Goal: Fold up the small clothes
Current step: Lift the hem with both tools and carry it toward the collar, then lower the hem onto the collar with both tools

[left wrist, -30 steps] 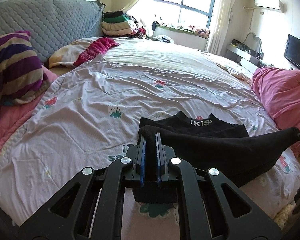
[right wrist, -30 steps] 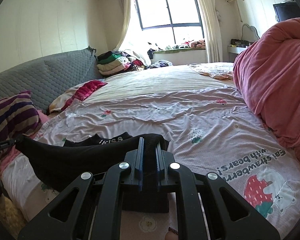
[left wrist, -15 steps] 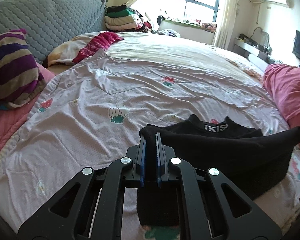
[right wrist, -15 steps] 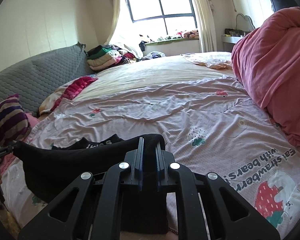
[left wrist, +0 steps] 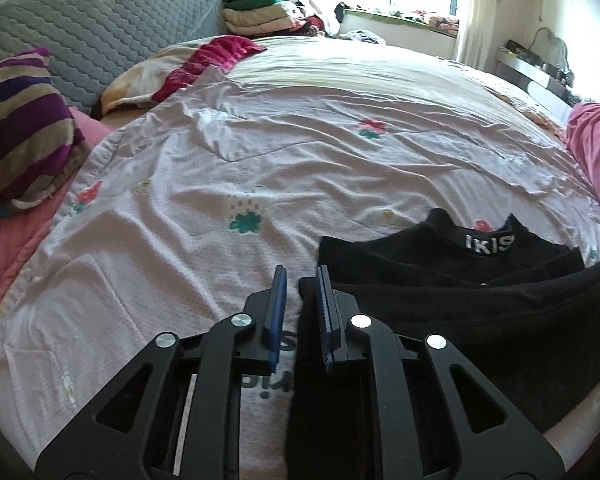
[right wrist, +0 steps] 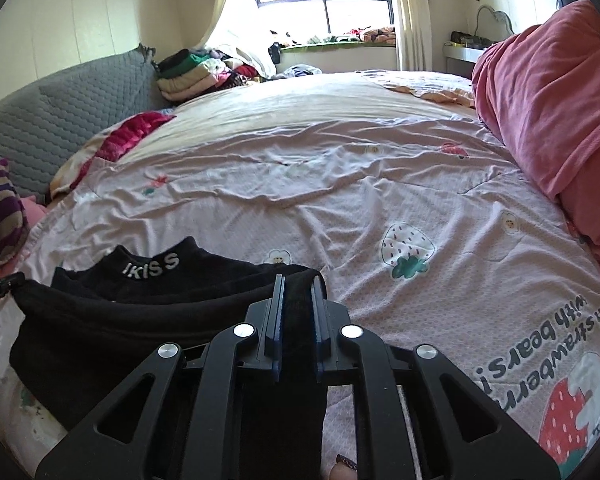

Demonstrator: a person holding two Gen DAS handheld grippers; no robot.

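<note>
A small black garment [left wrist: 480, 304] with a white-lettered collar lies on the pink strawberry-print quilt [left wrist: 236, 184], its near part folded over toward the collar. My left gripper [left wrist: 302, 276] is at the garment's left corner with its jaws parted a little; the cloth lies against its right finger and hangs loose between the jaws. In the right wrist view the garment [right wrist: 140, 312] lies to the left. My right gripper [right wrist: 298, 284] has its jaws slightly parted with the garment's right corner still between them.
A rolled red-pink blanket [right wrist: 556, 96] lies along the right. A striped pillow [left wrist: 16, 128] and a grey quilted headboard [left wrist: 100, 28] stand at the left. Folded clothes [left wrist: 260, 12] are stacked by the window.
Both grippers carried the garment's near edge forward and down toward the collar. Both jaws, shut on the cloth before, have now opened a little, and the left corner has slipped free.
</note>
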